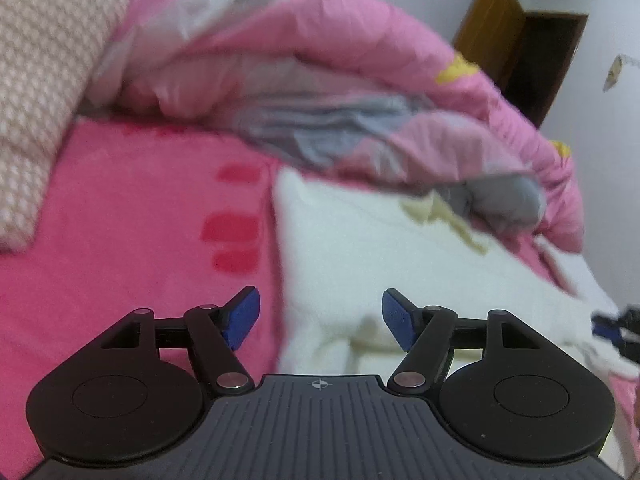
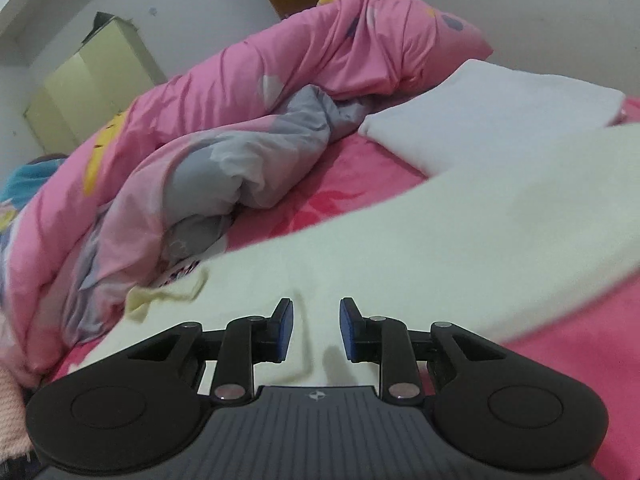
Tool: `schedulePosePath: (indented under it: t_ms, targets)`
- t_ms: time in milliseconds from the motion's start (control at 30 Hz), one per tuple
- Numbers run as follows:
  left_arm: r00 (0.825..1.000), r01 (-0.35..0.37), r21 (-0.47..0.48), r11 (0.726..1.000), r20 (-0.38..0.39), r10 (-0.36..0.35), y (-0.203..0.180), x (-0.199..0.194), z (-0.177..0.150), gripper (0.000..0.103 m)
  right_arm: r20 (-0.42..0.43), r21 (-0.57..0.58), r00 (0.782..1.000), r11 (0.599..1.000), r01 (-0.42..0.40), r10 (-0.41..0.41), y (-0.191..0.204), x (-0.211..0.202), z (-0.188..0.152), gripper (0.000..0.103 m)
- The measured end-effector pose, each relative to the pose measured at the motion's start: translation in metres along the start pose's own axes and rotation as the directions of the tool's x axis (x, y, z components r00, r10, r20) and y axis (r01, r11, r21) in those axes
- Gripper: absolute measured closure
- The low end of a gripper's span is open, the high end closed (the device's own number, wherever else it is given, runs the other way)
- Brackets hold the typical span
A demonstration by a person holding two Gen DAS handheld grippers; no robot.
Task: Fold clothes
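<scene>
Two hand-held grippers hovered over a cream-white garment (image 2: 400, 248) spread on the pink bed (image 1: 120, 220), its long axis running from lower left to upper right in the right wrist view. The right hand-held gripper (image 2: 316, 330) was the nearer, angled down with the cloth directly beneath and ahead of its fingertips; its jaws stood partly apart, gripping nothing. The left hand-held gripper (image 1: 320, 318), jaws wide and empty, pointed down at the garment's left edge, the cloth lying ahead and to its right. A folded white piece (image 2: 500, 120) lay beyond, beside a bunched pink-and-grey quilt (image 2: 240, 120).
</scene>
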State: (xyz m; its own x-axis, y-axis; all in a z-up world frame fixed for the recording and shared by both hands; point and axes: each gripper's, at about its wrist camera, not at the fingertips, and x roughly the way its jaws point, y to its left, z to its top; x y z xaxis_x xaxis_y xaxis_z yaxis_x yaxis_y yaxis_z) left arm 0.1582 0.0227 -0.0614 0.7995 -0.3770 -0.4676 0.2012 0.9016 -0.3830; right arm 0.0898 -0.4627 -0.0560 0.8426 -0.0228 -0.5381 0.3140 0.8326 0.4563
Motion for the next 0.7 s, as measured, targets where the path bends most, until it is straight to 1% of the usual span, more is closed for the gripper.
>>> schedulePosePath:
  t_ms: [33, 100, 167, 233, 300, 367, 400, 433, 500, 533, 567, 700]
  targets:
    - [1.0, 0.004, 0.017, 1.0, 0.02, -0.005, -0.003, -0.003, 0.004, 0.033, -0.01, -0.011, 1.0, 1.0, -0.015, 0.015, 0.002, -0.005, -0.003, 0.076]
    - [0.999, 0.005, 0.082, 0.997, 0.039, -0.009, -0.014, -0.006, 0.008, 0.032, -0.036, -0.051, 0.998, 0.998, -0.048, 0.047, 0.014, -0.01, -0.01, 0.076]
    - [0.999, 0.007, 0.167, 0.986, 0.035, -0.013, -0.03, -0.003, 0.006, 0.031, -0.061, -0.118, 0.995, 0.99, -0.083, 0.076, 0.033, -0.009, -0.017, 0.076]
    - [1.0, 0.022, 0.241, 0.97, -0.005, -0.022, -0.047, 0.005, -0.001, 0.031, -0.08, -0.216, 0.993, 0.971, -0.107, 0.092, 0.059, -0.002, -0.025, 0.076]
    - [0.999, 0.034, 0.298, 0.954, -0.047, -0.021, -0.06, 0.016, -0.011, 0.031, -0.095, -0.315, 0.992, 0.942, -0.113, 0.087, 0.083, 0.007, -0.036, 0.076]
    - [0.996, 0.021, 0.359, 0.933, -0.084, 0.01, -0.068, 0.028, -0.022, 0.03, -0.11, -0.392, 0.991, 0.913, -0.112, 0.075, 0.101, 0.017, -0.048, 0.076]
    - [0.994, 0.014, 0.389, 0.921, -0.102, 0.028, -0.072, 0.035, -0.028, 0.027, -0.125, -0.437, 0.991, 0.894, -0.103, 0.053, 0.107, 0.026, -0.056, 0.076]
    - [0.994, 0.005, 0.414, 0.91, -0.104, 0.042, -0.075, 0.037, -0.032, 0.024, -0.127, -0.485, 0.992, 0.87, -0.086, 0.028, 0.111, 0.032, -0.065, 0.075]
    - [0.992, -0.015, 0.46, 0.888, -0.103, 0.07, -0.08, 0.041, -0.038, 0.021, -0.09, -0.566, 0.996, 0.822, -0.054, 0.003, 0.115, 0.037, -0.082, 0.075]
    - [0.992, -0.015, 0.469, 0.883, -0.105, 0.073, -0.08, 0.041, -0.04, 0.018, -0.079, -0.591, 0.997, 0.806, -0.041, -0.007, 0.117, 0.037, -0.087, 0.075]
    - [0.992, -0.013, 0.469, 0.883, -0.108, 0.071, -0.08, 0.042, -0.041, 0.018, -0.079, -0.594, 0.997, 0.804, -0.036, -0.013, 0.119, 0.036, -0.087, 0.075]
    - [0.994, 0.011, 0.434, 0.901, -0.102, 0.038, -0.075, 0.035, -0.036, 0.017, -0.064, -0.606, 0.998, 0.795, -0.02, -0.024, 0.127, 0.029, -0.084, 0.074]
